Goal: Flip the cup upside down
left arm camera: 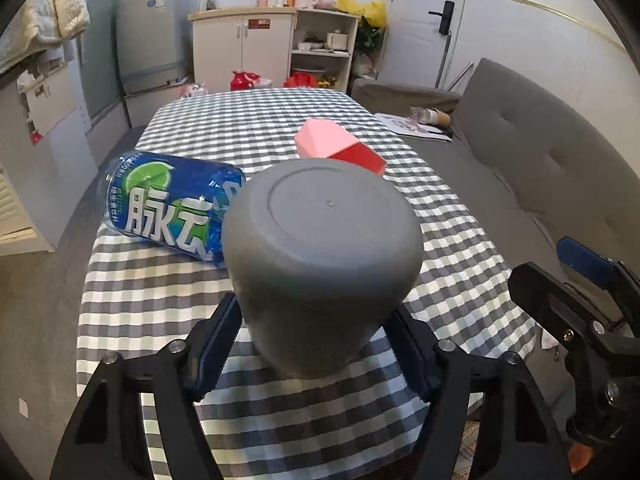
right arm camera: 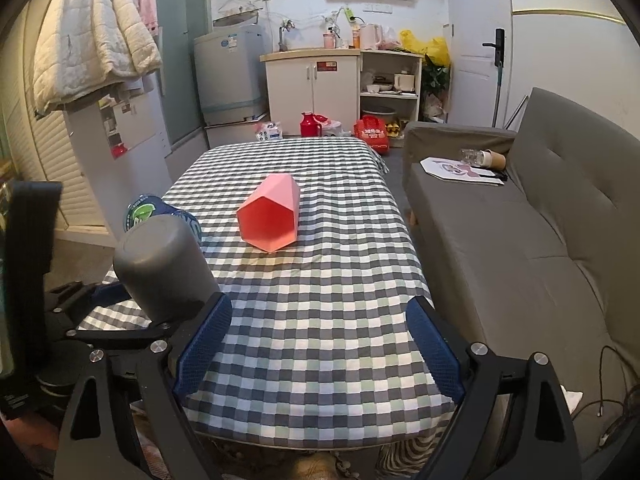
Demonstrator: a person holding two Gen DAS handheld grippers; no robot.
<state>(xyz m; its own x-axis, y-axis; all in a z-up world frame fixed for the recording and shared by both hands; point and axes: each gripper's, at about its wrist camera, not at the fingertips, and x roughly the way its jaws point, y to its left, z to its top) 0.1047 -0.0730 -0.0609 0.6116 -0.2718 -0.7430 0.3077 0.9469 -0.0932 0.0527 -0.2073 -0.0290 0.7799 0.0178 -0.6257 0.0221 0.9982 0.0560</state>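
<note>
Grey plastic fills the left wrist view: we hold the cup (left arm camera: 324, 256) in the left gripper (left arm camera: 316, 344), its jaws closed on the wall near the rim, the flat base turned up and toward the lens. Seen from the right wrist view, the cup (right arm camera: 162, 268) hangs tilted above the near left corner of the checked worktop (right arm camera: 320, 280), base uppermost, clear of the cloth as far as we can judge.

We read this as the late part of the flip: the cup looks largely inverted but not yet set down. Its mouth is hidden from both cameras, so we cannot tell how level the rim sits.

Our right gripper (right arm camera: 320, 344) waits over the near edge with its jaws spread wide and nothing between them.

What comes next, in our judgement, is to square the rim to the cloth, lower it onto bare checks, then release. A blue bottle (left arm camera: 172, 204) lies on its side just beside the cup, and a pink faceted container (right arm camera: 272, 216) lies further in; both want a berth.
</note>
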